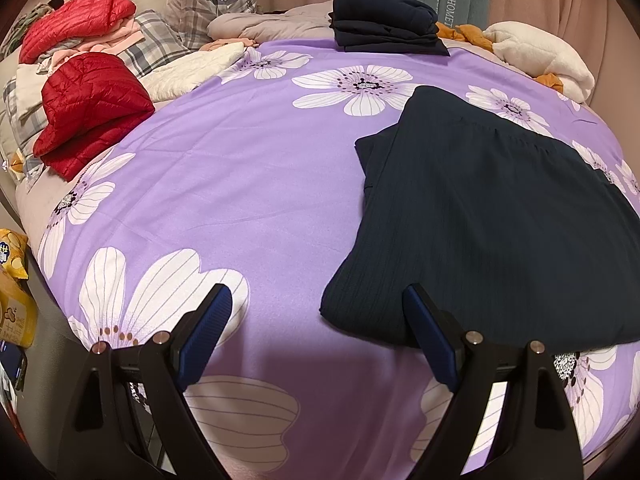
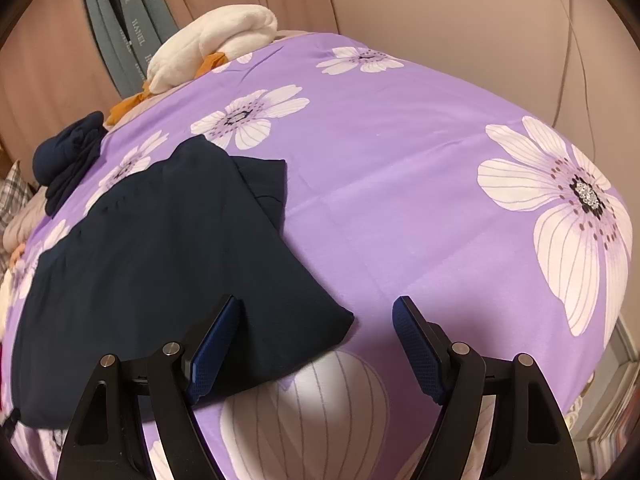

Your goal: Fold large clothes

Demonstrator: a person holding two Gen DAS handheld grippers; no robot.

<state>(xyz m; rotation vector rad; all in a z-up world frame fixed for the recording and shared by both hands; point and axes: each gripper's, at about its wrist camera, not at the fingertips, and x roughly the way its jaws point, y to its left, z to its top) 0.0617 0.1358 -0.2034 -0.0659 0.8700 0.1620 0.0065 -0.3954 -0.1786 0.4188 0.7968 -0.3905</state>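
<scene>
Grippers left [image 1: 318, 328], right [image 2: 316, 338]: both wide, empty | red jacket [image 1: 90, 110]: left view only | navy garment [image 2: 160, 264]: apparently folded

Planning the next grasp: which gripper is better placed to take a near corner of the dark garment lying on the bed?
Probably right. The right gripper is open, its left finger already over the dark garment beside the near corner. The left gripper is also open but mostly over the bare purple floral sheet, only its right finger reaching the garment's edge.
</scene>
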